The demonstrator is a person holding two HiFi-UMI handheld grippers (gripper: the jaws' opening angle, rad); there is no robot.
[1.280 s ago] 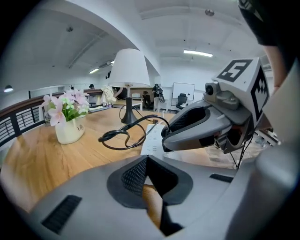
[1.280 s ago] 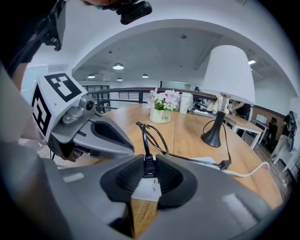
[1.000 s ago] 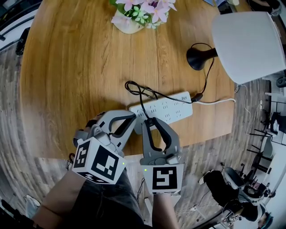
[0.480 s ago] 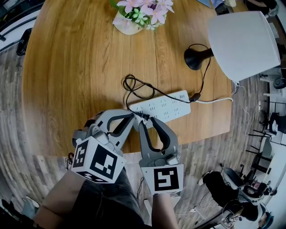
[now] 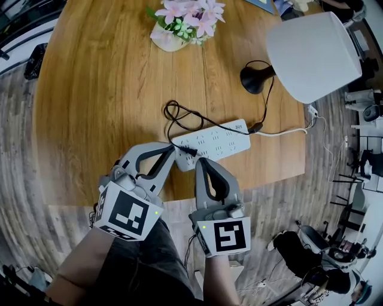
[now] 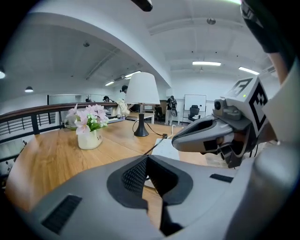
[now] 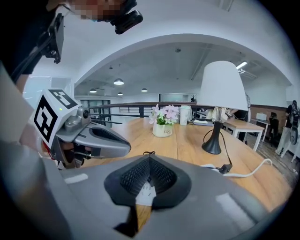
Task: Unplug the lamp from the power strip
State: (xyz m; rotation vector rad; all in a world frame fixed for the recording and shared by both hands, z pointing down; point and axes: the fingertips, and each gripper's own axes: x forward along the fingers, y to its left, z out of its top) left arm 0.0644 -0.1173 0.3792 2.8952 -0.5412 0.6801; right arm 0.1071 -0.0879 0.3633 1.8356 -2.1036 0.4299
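Observation:
A white power strip (image 5: pixel 218 141) lies on the round wooden table (image 5: pixel 102 89) near its front edge. The lamp (image 5: pixel 311 54) has a white shade and a black base (image 5: pixel 254 79). Its black cord (image 5: pixel 173 113) loops on the table and ends in a black plug (image 5: pixel 187 149) sitting in the strip near its left end. My left gripper (image 5: pixel 174 152) is shut and empty, with its tips at the strip's left end. My right gripper (image 5: pixel 200 161) is shut on nothing, just short of the plug, over the strip's near side (image 7: pixel 144 192); a bit of cord (image 7: pixel 149 153) shows beyond its tips.
A pot of pink flowers (image 5: pixel 185 18) stands at the back of the table. The strip's white cable (image 5: pixel 287 132) runs off the right edge. The table's front edge (image 5: pixel 269 179) is just behind the gripper tips, with plank floor below. Office gear sits at right.
The right gripper's jaws stood open at the plug half a second ago and are now shut, pulled back slightly toward me. The left gripper stays shut at the strip's left end.

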